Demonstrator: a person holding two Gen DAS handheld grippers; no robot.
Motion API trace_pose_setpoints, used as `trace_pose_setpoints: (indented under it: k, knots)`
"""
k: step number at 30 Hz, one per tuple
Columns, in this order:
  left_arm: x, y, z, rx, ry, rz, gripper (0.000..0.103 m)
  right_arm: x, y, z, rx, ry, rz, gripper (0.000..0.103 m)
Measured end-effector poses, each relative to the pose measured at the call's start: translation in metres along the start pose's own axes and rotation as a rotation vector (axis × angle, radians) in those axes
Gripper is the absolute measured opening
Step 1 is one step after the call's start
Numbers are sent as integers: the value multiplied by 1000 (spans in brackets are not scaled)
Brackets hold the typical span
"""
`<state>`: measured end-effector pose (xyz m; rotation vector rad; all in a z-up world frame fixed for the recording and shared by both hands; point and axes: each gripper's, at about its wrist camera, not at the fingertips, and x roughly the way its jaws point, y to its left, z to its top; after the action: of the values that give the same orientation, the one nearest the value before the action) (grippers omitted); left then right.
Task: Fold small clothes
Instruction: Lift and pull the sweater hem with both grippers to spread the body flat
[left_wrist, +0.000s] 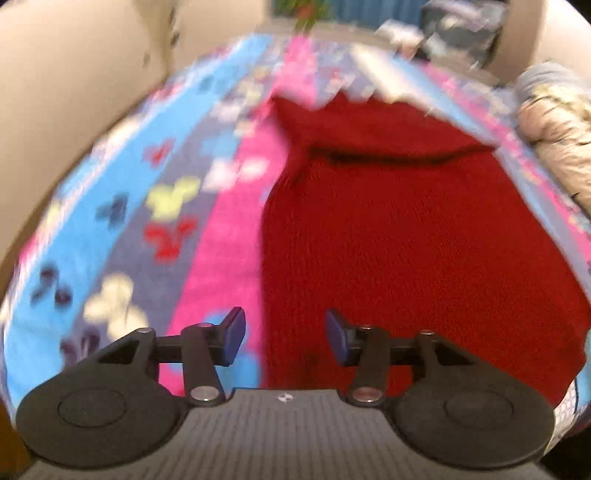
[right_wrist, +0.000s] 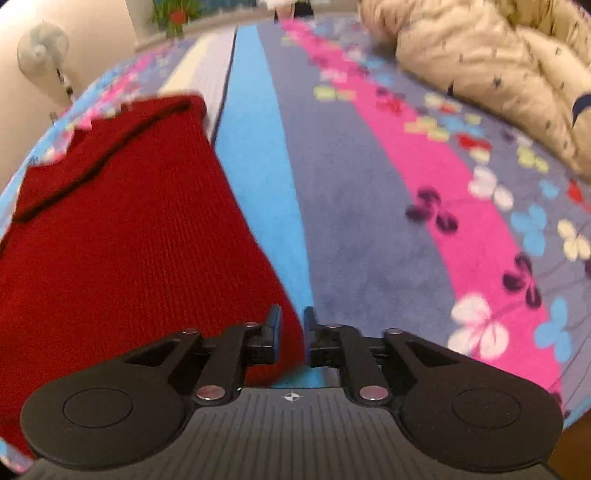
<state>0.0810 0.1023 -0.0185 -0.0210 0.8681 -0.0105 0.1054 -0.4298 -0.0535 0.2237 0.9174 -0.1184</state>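
Left gripper (left_wrist: 285, 338): fingers spread wide, nothing between them. It hangs over the near left edge of the sweater (left_wrist: 406, 240), one pad above the blanket (left_wrist: 110, 192), the other above the red knit. The view is blurred.

Sweater: a deep red knit, lying flat on the blanket, stretching away from both cameras. A dark seam or fold line crosses it near the far end. It looks thick and soft, so it should bend easily and hold a crease loosely. The far edge is too blurred to make out.

Right gripper (right_wrist: 292, 338): fingers nearly together, pinching the sweater's near right edge (right_wrist: 291, 332); a strip of red cloth sits between the pads.

Blanket: bright stripes of blue, grey-purple and pink with flower shapes, covering a bed.

Quilt (right_wrist: 480, 66): a beige crumpled heap at the far right, well apart from the sweater.

Step in hand: judging by the grips, the near hem is being taken up, right side held, left side not yet.

Next move: the left gripper likely needs to close on its edge, level with the right, before the hem is carried toward the far end.
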Motion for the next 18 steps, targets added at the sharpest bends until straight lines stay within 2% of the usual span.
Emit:
trace_pose_setpoints:
  k: [1, 2, 3, 5, 6, 8, 9, 10, 11, 18]
  knots:
    - [-4, -8, 1, 28, -34, -20, 54, -3, 1, 2, 3, -30, 38, 29]
    - [-5, -14, 1, 51, -41, -36, 54, -6, 3, 3, 4, -50, 74, 39]
    - [-2, -20, 1, 68, -26, -51, 54, -7, 7, 3, -2, -61, 103, 43]
    - [14, -27, -2, 77, 54, -62, 54, -3, 15, 1, -38, -47, 137, 44]
    - [27, -29, -5, 76, 124, -48, 54, 1, 19, 0, -60, -21, 144, 45]
    - [51, -28, -12, 66, 256, -1, 54, 15, 25, -5, -106, 67, 124, 52]
    - [55, -27, -13, 54, 271, 9, 56, 26, 28, -11, -136, 142, 87, 53]
    - [53, -28, -12, 51, 257, 11, 57, 34, 30, -17, -159, 195, 47, 53]
    - [50, -29, -11, 53, 232, 10, 59, 37, 32, -20, -180, 204, 29, 52]
    - [30, -37, 2, 59, 89, 25, 67, 15, 37, -9, -166, 96, 52, 53]
